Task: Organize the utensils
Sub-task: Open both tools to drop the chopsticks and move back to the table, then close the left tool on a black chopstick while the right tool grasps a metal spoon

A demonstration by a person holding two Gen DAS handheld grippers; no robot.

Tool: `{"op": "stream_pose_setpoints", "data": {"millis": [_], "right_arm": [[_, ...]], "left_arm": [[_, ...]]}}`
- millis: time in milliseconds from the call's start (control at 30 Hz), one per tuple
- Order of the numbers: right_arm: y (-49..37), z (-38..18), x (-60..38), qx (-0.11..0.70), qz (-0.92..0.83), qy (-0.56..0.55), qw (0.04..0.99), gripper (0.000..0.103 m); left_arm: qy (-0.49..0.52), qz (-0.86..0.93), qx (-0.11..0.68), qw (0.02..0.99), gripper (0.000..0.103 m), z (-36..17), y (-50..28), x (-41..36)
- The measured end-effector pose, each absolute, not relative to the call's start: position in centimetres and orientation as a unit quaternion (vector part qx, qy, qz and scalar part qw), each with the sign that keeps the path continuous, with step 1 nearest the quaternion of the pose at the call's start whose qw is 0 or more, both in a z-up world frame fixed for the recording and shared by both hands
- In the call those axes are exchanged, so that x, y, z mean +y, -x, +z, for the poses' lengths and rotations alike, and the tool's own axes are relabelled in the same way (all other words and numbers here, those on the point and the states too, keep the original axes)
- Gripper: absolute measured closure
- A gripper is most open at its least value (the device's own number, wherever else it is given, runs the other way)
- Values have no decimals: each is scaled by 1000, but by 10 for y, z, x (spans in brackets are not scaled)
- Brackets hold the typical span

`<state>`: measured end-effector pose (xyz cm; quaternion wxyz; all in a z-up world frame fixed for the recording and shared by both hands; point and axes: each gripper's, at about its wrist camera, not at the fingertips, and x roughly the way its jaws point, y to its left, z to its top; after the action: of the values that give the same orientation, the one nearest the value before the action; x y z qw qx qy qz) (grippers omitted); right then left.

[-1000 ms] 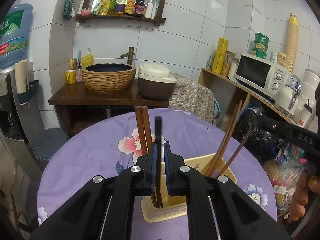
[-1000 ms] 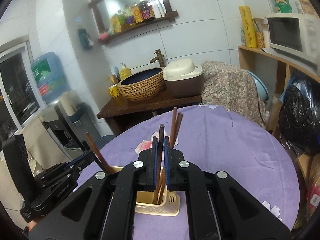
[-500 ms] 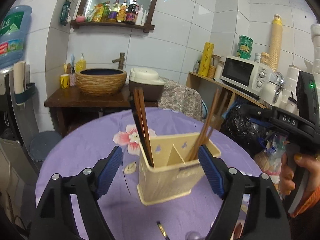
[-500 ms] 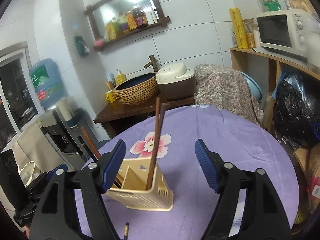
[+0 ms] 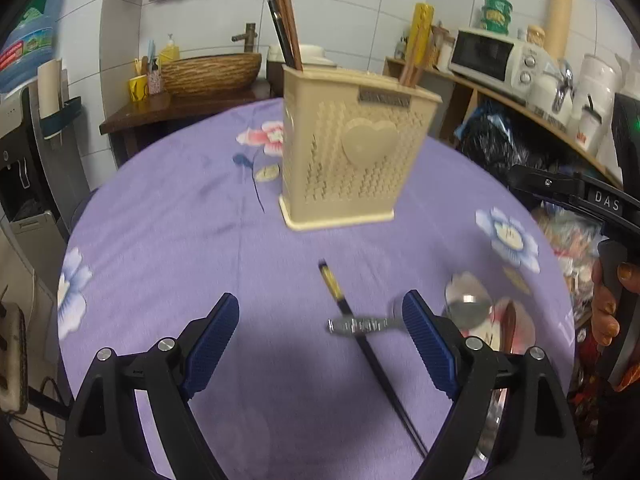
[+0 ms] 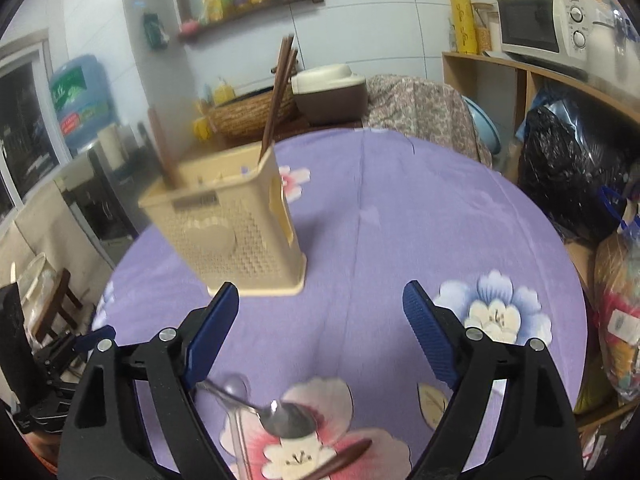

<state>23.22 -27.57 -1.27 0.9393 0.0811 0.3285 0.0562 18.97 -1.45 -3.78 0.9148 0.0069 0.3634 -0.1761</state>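
Now both of your tongs have let go. The left tongs (image 5: pixel 320 328) and the right tongs (image 6: pixel 320 320) were each pinched shut on a chopstick over the holder a moment ago; their jaws have just been opening and now stand wide apart, with nothing gripped between the pads.

Those chopsticks are delivered. The beige holder (image 5: pixel 352 152) stands upright on the purple flowered surface (image 5: pixel 168 240), with a dark bundle of chopsticks (image 5: pixel 286 32) leaning out of its left compartment and another pair (image 6: pixel 278 92) rising from the right-hand end. You have also brought both tongs lower and back from the holder, so they now point at what lies loose on the cloth in front of it.

That leftover set is your remaining work. A single black chopstick (image 5: pixel 368 352) lies flat, running from near the holder toward you, and a metal spoon handle (image 5: pixel 360 325) crosses over it. The shiny spoon bowl (image 6: pixel 288 420) rests just beside a brown wooden spoon (image 6: pixel 344 458), both close under the right tongs. The task looks partly done: the stowed sticks are in, the flat pieces are not. I judge the black chopstick to be the awkward one, since the spoon handle lies across it.
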Motion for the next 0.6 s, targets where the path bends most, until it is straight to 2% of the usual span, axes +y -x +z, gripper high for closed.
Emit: {"op": "stream_pose_setpoints", "data": {"millis": [367, 533, 600], "right_arm": [[-196, -69, -274, 378, 78, -113, 916, 20], [-188, -75, -268, 381, 94, -119, 912, 28], [-187, -78, -263, 385, 104, -123, 909, 38]], "left_arm": [[-13, -178, 404, 897, 22, -72, -163, -18], [-12, -174, 402, 899, 23, -73, -159, -18], [-13, -177, 404, 897, 27, -75, -157, -20]]}}
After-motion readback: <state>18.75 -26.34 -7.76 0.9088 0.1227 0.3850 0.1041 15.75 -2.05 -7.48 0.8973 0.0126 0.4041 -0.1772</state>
